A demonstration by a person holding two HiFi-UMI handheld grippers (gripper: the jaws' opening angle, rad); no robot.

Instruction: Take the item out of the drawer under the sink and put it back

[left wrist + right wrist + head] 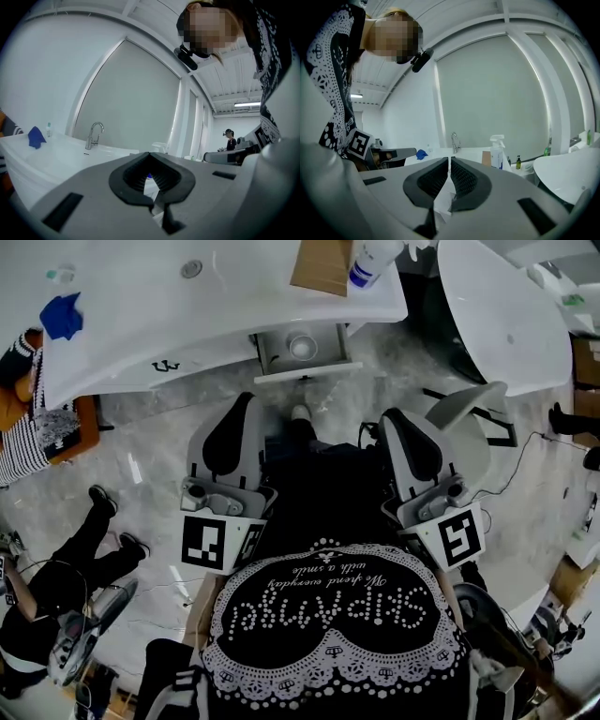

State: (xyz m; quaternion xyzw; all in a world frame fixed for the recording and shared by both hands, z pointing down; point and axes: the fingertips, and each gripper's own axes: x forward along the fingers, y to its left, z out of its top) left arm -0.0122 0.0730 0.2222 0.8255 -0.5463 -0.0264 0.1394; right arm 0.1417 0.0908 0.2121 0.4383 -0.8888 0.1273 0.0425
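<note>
Only dimly, round white item (302, 346) inside open drawer (300, 374) under sink (141, 306)

Black top (328, 652) — white beaded lettering

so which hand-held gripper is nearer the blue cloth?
Left. The blue cloth lies ahead-left of the left hand-held gripper; the right hand-held gripper is farther right.
</note>
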